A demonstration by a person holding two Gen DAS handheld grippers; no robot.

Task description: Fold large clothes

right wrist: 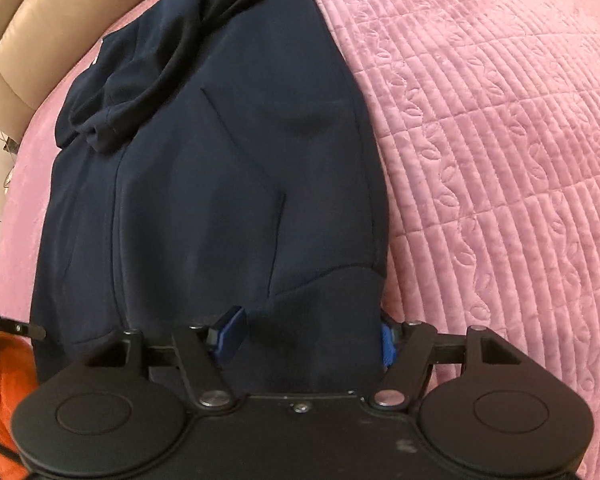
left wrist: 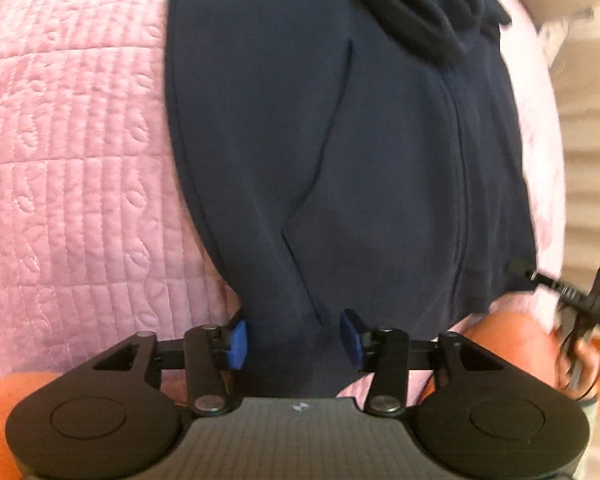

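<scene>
Garment: navy hoodie [left wrist: 340, 160] lying flat on pink quilt [left wrist: 68, 160]
Left gripper [left wrist: 294, 338]: jaws spread around hem
Right gripper [right wrist: 306, 338]: jaws spread around hem
Tip: pinch both corners evenly, lift together, fold toward hood

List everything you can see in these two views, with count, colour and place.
hoodie: one, navy, lying folded lengthwise on the bedspread, hood at the far end
bedspread: one, pink quilted, under the hoodie
headboard: one, beige padded, far left in the right view
orange cloth: one, near edge, lower left in the right view
left claw: one, black with blue pads, around the hoodie's near hem
right claw: one, black with blue pads, around the near hem
</scene>
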